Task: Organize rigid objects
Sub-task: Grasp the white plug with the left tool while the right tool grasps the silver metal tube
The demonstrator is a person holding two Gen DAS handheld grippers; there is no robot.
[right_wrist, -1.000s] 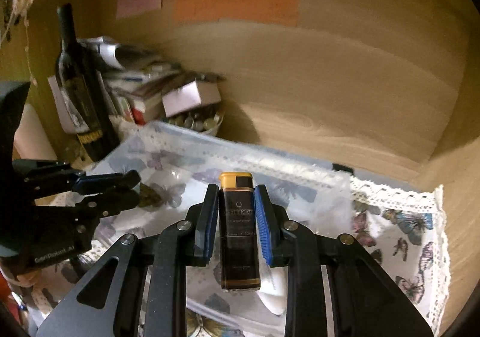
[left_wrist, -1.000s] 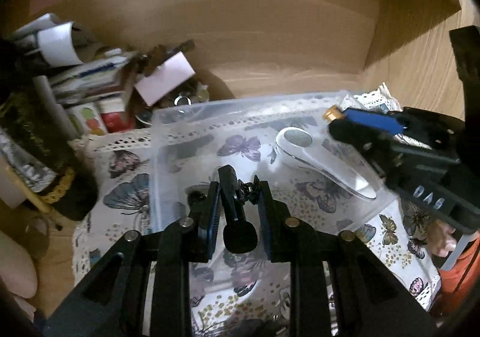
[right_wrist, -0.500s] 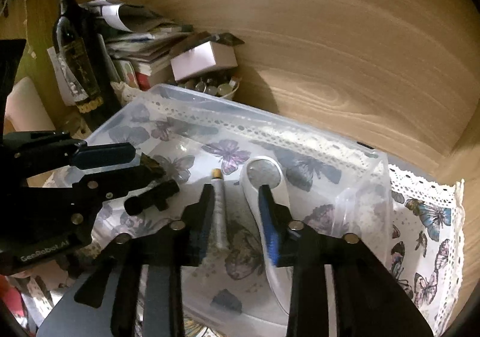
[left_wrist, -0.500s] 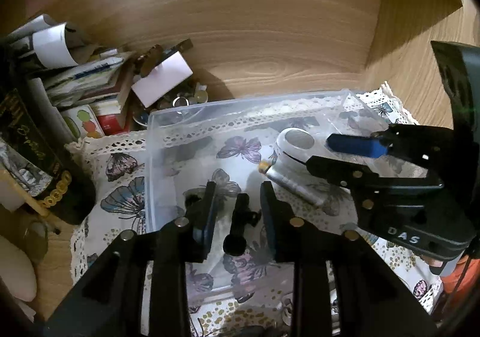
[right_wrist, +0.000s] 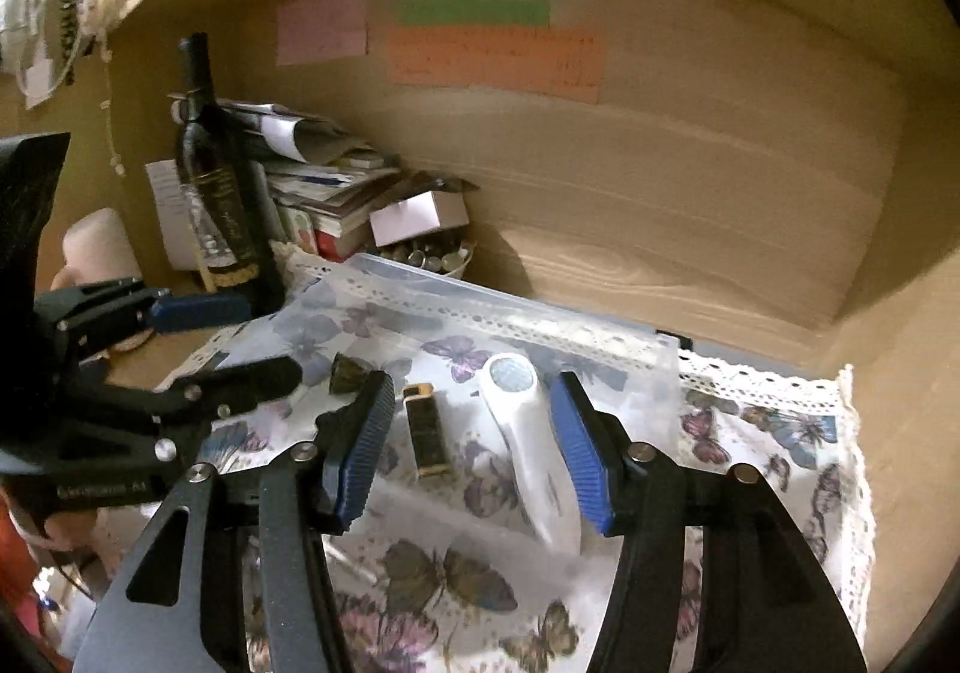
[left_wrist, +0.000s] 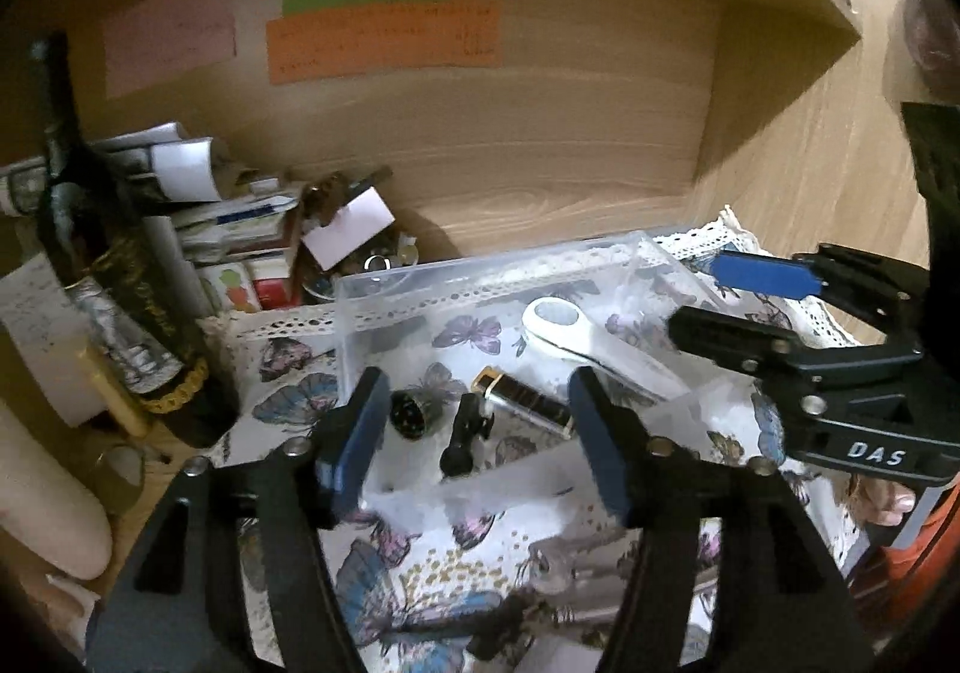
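A clear plastic bin stands on a butterfly-print cloth. Inside lie a white handheld device, a dark gold-capped lighter, a small black clip-like piece and a dark round cap. My left gripper is open and empty, raised over the bin's near side. My right gripper is open and empty above the lighter and white device; it also shows in the left wrist view.
A dark wine bottle stands left of the bin beside stacked papers and boxes. A bowl of small items sits behind the bin. Wooden shelf walls close the back and right. Metal objects lie in front.
Both grippers opened and pulled back up. The left let go of the black clip-like piece and the right let go of the lighter; both now lie in the bin.
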